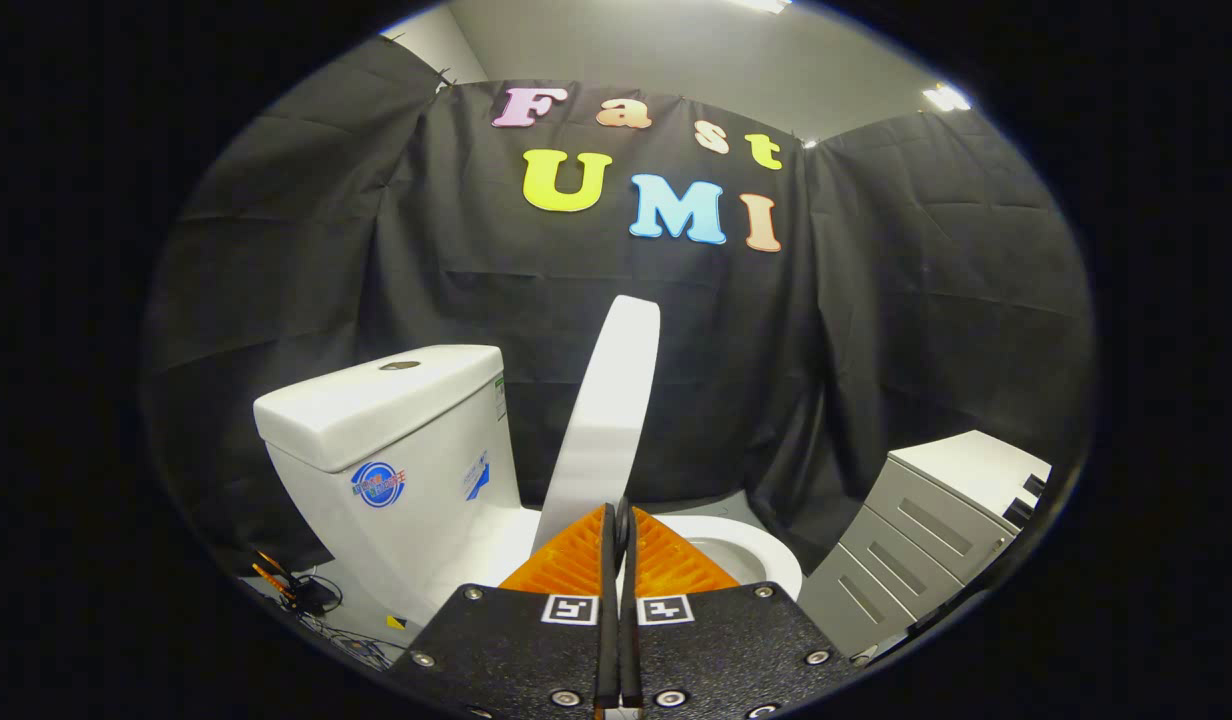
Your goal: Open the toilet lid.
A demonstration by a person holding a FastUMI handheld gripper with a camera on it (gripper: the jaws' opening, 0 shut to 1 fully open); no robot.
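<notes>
Gripper (621,525): orange ribbed fingers (566,565) pressed together, only a thin slit between them; whether the lid's lower edge is caught in that slit cannot be told. Toilet lid (611,410): white, raised, standing nearly upright and seen edge-on, rising directly from just beyond the fingertips. Toilet bowl (756,555): white rim exposed to the right of the lid, just ahead of the fingers. Tank (406,440): left of the lid, close beside it, flush button on top, stickers on its side and front. Grey drawer cabinet (916,540): right of the bowl, apart from it, white top. Cables (306,595): tangled on the floor left of the tank's base.
</notes>
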